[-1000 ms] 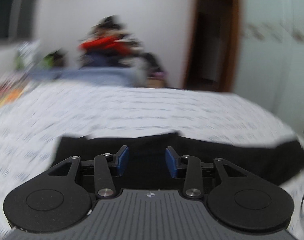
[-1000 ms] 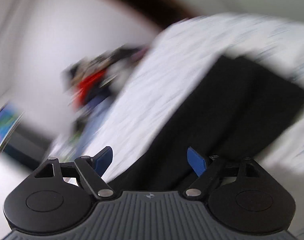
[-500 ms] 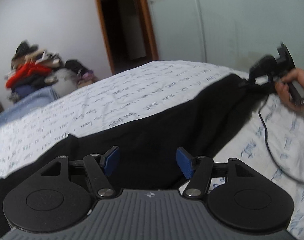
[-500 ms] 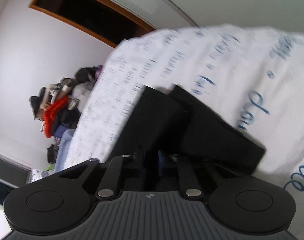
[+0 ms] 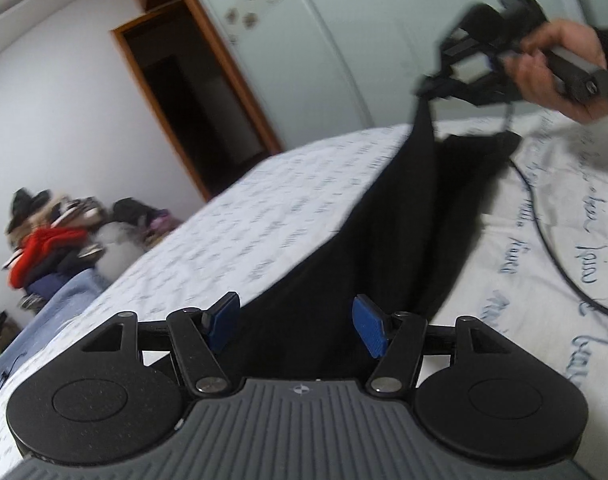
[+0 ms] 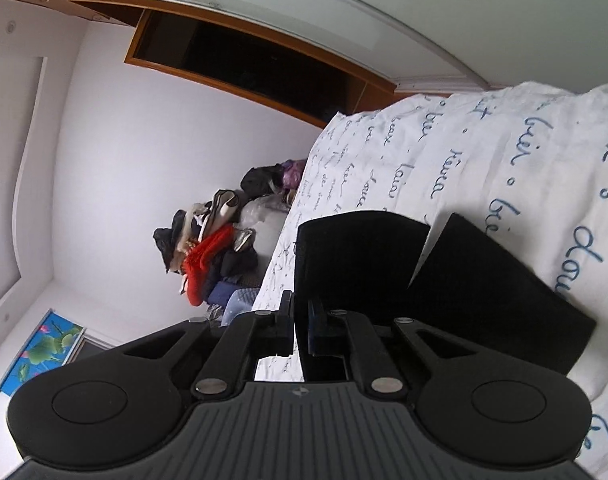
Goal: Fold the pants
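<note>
Black pants (image 5: 387, 236) lie stretched across the white bed. My left gripper (image 5: 296, 324) is open, its blue pads on either side of the near end of the pants, not gripping. My right gripper (image 6: 302, 328) is shut on the edge of one pant leg (image 6: 359, 256) and holds it lifted off the bed. The other leg (image 6: 491, 288) lies flat beside it. In the left wrist view the right gripper (image 5: 435, 88) is at the upper right, held by a hand, pulling the cloth up.
The bed (image 5: 264, 216) has a white sheet with blue script. A cable (image 5: 551, 248) trails over the sheet on the right. A pile of clothes (image 5: 52, 236) sits past the far bed edge by the wall, next to a dark doorway (image 5: 200, 108).
My right gripper closed on the pant leg and has lifted it up off the bed. My left gripper swung round to face along the pants and opened wider.
</note>
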Demonstrator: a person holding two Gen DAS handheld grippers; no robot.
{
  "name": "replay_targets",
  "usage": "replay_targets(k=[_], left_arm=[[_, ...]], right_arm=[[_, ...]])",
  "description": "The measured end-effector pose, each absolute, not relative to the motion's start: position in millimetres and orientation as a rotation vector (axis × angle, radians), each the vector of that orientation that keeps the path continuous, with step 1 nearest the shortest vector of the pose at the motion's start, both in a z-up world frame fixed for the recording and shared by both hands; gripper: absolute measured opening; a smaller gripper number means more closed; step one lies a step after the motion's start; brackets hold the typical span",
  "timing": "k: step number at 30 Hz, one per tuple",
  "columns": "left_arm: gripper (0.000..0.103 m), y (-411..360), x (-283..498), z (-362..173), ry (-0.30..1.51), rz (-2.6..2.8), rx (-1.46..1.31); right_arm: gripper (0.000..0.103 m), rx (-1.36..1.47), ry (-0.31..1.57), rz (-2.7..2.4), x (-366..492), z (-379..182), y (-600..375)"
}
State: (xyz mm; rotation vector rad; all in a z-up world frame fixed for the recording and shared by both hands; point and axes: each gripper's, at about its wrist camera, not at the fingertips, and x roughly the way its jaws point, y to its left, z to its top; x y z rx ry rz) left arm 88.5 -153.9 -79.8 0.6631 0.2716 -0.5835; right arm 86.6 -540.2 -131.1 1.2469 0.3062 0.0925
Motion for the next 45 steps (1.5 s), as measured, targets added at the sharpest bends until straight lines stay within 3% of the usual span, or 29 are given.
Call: replay_targets(k=[14,19,29,33,39,45], left_arm=[[0.06,-214,118,-113,0.422,-0.683,0.839],[0.011,-215,127,-109,0.482,-0.722,0.826],[0.009,-206,122,-83,0.422,-0.726,0.742],[0.009,-204,129,-70,0.388,-0.702,0.708],[0.009,-181,139,-26,0.354,-0.66,0.537],[0.009,-185,140,-41,0.415,-0.677,0.566]], right_arm=[[0.007,1.303,0.391,0.039,80,-166,-545],[0.007,1.335,0.444,-0.018,77,-180,-548],[0.009,1.342,0.496,-0.037,81,-191,-542],[0.006,1.366,0.408,-0.006,88,-186,-547],[0.006,1.311,0.219,0.135,72,-129,-558],[0.006,1.321,0.311,0.122,75,-142,-557]])
